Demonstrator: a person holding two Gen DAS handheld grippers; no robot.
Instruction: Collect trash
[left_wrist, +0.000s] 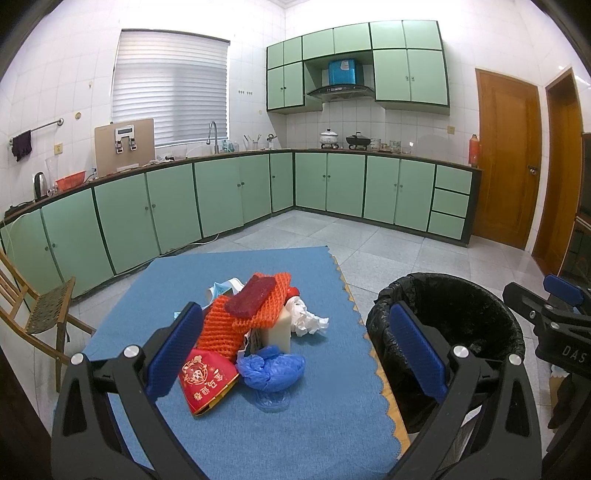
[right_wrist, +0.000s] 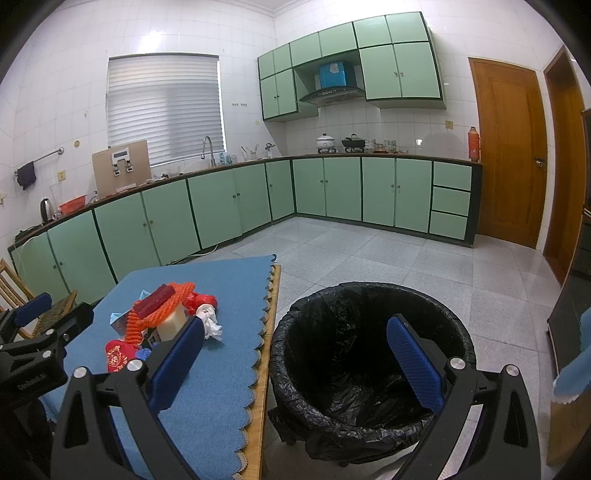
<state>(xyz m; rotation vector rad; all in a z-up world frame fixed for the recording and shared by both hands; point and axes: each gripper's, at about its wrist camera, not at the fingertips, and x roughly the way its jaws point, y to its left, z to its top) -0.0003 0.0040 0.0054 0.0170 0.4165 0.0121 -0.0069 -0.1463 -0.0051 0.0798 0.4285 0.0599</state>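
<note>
Trash (left_wrist: 255, 332) is lying heaped on the blue mat (left_wrist: 221, 424) beside the black-lined bin (right_wrist: 369, 354), both the left gripper (left_wrist: 295, 350) and right gripper (right_wrist: 295, 358) hanging wide-jawed and empty.

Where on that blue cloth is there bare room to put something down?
The blue cloth is bare along its near edge, along its far edge toward the cabinets, and on its left side. The trash pile crowds the middle. The trash bin beside the table looks empty.
</note>
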